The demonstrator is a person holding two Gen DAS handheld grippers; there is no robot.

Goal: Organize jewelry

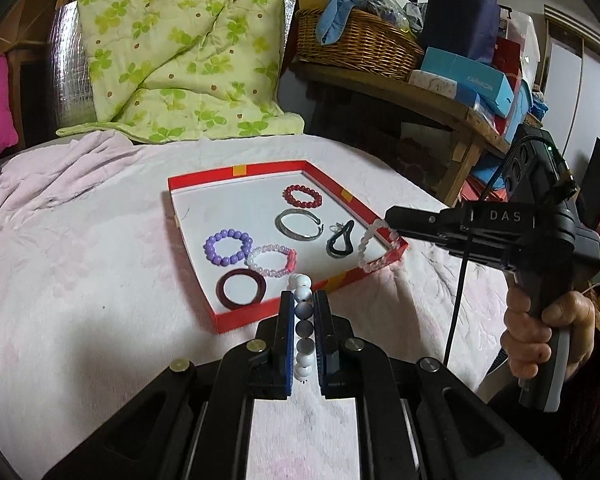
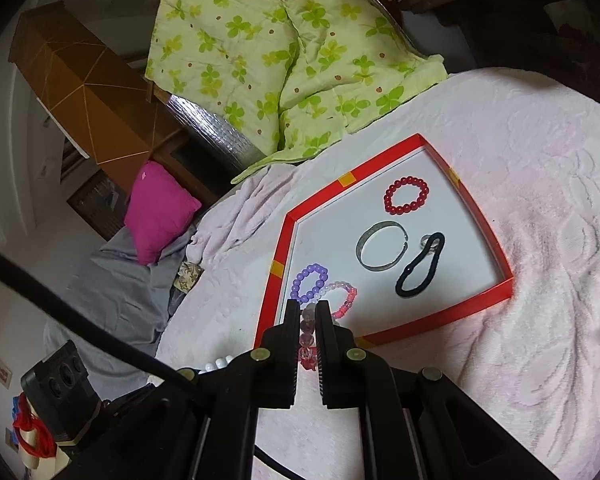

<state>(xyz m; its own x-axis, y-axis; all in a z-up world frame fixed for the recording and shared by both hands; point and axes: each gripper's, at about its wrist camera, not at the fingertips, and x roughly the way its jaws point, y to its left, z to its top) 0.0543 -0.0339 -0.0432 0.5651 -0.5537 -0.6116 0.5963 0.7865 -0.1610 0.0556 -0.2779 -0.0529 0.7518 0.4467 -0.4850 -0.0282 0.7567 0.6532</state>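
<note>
A red-rimmed tray (image 1: pixel 228 172) with a white floor lies on the pink bed cover. In it lie a red bead bracelet (image 1: pixel 302 195), a silver bangle (image 1: pixel 299 224), a black hair tie (image 1: pixel 341 239), a purple bead bracelet (image 1: pixel 227 247), a clear-and-pink bead bracelet (image 1: pixel 272 261) and a dark red bangle (image 1: pixel 241 289). My left gripper (image 1: pixel 303 300) is shut on a white-and-grey bead bracelet (image 1: pixel 303 332) just above the tray's near rim. My right gripper (image 2: pixel 309 307) is shut on a pale pink bead bracelet (image 1: pixel 374 249), which hangs over the tray's right corner; its beads show between the fingers (image 2: pixel 309 334).
A green clover quilt (image 1: pixel 180 48) is piled behind the tray. A magenta pillow (image 2: pixel 160 212) lies at the bed's far side. A wooden shelf with a wicker basket (image 1: pixel 356 40) and boxes stands at the right. The pink bed cover (image 1: pixel 80 280) surrounds the tray.
</note>
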